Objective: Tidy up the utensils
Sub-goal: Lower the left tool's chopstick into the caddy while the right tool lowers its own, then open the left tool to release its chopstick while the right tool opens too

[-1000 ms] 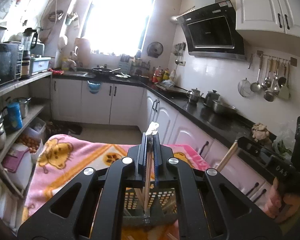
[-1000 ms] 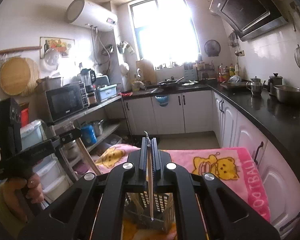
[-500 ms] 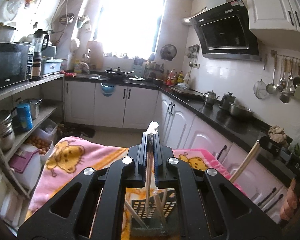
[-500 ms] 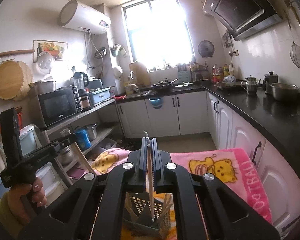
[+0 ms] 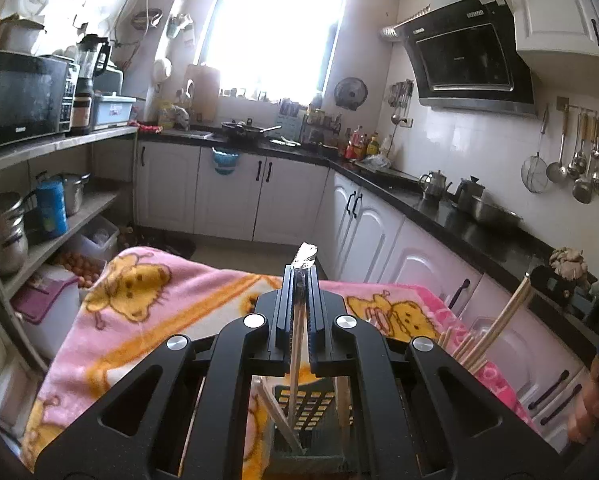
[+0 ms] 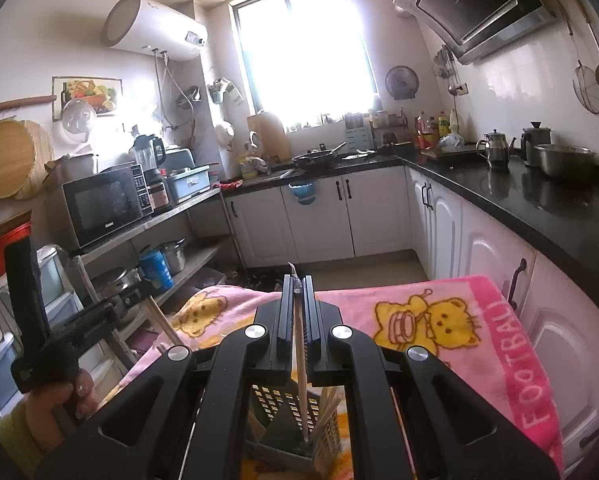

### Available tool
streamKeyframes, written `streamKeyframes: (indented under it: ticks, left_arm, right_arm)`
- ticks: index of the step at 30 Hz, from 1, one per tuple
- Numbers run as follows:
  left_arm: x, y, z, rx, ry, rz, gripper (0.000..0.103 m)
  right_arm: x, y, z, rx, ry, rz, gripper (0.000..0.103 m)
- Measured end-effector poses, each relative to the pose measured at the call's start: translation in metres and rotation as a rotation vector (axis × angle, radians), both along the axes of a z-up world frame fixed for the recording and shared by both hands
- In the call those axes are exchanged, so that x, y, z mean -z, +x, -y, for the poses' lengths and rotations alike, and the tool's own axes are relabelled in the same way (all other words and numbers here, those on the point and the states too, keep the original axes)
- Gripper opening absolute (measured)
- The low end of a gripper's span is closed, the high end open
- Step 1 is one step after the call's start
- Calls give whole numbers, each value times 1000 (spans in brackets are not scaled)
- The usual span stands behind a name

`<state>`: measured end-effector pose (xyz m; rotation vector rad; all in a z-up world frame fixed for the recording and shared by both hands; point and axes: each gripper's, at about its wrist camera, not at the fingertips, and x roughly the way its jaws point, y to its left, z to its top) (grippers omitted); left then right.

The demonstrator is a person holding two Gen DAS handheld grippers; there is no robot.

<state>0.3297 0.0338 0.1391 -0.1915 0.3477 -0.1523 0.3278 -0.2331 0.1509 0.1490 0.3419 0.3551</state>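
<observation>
A slim wooden chopstick hangs almost upright in my left gripper, which is shut on it. Its lower end reaches into the grey perforated utensil holder directly below. My right gripper is shut on a second chopstick, whose tip points down into the same holder. Several loose chopsticks lean inside the holder. Each wrist view also catches the other gripper at its edge: the right gripper and the left gripper.
The holder stands on a pink cartoon blanket over a table. A black countertop with pots runs along the right. Open shelves with a microwave and pots stand at the left. A person's hand grips the left handle.
Both grippers have sunk toward the holder with their chopsticks still clamped. The holder now looks larger and nearer, and the chopstick tips reach further into it.
</observation>
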Motion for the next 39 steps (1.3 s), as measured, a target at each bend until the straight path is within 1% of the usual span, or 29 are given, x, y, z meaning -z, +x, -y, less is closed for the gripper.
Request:
streamKeyframes:
  ticks: [12, 17, 26, 33, 39]
  left_arm:
    - [29, 0, 4, 21, -9, -56, 1]
    - [38, -1, 6, 25, -9, -76, 1]
    - [48, -7, 11, 40, 5, -94, 1]
    - [48, -9, 12, 39, 4, -100, 1]
    - [50, -12, 8, 31, -6, -111, 1]
  right_arm:
    - [27, 10, -4, 20, 16, 4, 5]
    - [42, 15, -4, 29, 26, -15, 5]
    - [59, 10, 0, 46, 39, -39, 5]
    - [74, 5, 4, 48, 38, -92, 5]
    - [78, -2, 6, 44, 41, -116, 5]
